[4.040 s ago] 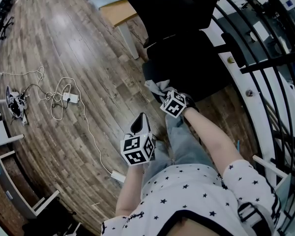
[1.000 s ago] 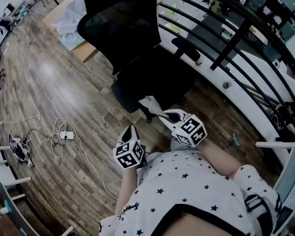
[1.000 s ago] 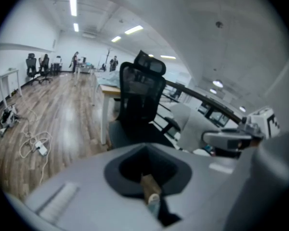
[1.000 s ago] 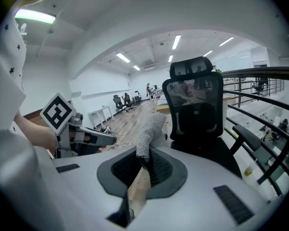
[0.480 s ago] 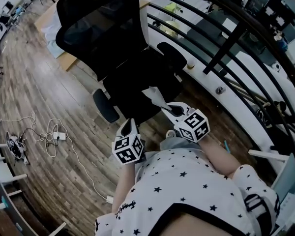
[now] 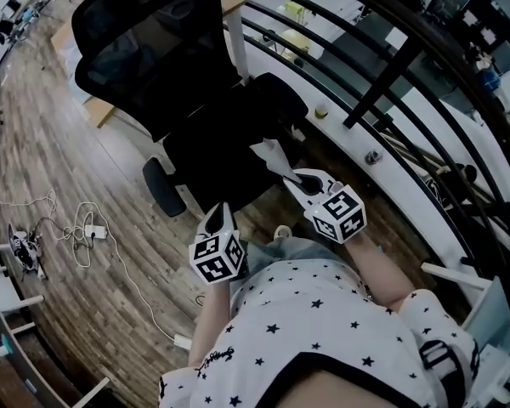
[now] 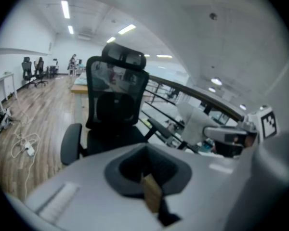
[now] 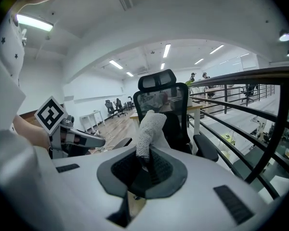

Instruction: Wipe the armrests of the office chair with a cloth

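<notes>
Nearest: left gripper (image 6: 218,218), jaws together, nothing between them, aimed at office chair (image 6: 153,49). Right gripper (image 6: 296,179), jaws clamped on one end of cloth (image 6: 269,154). Cloth's long axis continues line of jaws; free end points away from person toward chair seat, held in air. One armrest (image 6: 160,187) toward floor side, other armrest (image 6: 276,92) beside black railing (image 6: 391,66).

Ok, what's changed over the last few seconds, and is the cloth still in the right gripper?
The right gripper has drawn back from the front edge of the office chair toward the person, and the cloth is now held up in front of it. The head view has tilted up, so both armrests show. Unchanged: right stays shut on the cloth; left gripper shut, holding nothing.
</notes>
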Tool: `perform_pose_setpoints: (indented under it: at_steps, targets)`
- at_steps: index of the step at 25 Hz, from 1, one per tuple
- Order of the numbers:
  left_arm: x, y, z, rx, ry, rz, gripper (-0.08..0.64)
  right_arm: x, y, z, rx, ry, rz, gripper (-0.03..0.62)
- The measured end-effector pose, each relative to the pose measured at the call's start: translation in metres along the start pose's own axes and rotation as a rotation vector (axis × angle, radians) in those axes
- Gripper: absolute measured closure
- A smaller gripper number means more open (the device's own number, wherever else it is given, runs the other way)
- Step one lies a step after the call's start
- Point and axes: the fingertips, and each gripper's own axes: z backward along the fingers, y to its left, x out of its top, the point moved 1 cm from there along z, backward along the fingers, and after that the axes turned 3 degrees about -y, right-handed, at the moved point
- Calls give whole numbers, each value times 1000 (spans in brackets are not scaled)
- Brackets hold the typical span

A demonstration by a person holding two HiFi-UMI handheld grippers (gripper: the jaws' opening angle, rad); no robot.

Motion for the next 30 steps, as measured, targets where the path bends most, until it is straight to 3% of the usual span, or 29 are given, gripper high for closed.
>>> perform_pose_setpoints:
  at_steps: [11,30]
  targets:
    - [11,-18,-35,-21,21,-7,557,3,-58,0,-115,1,29,565]
    - [44,-22,-139,-85,118,-7,557,33,-165,-89,-159,85,113,565]
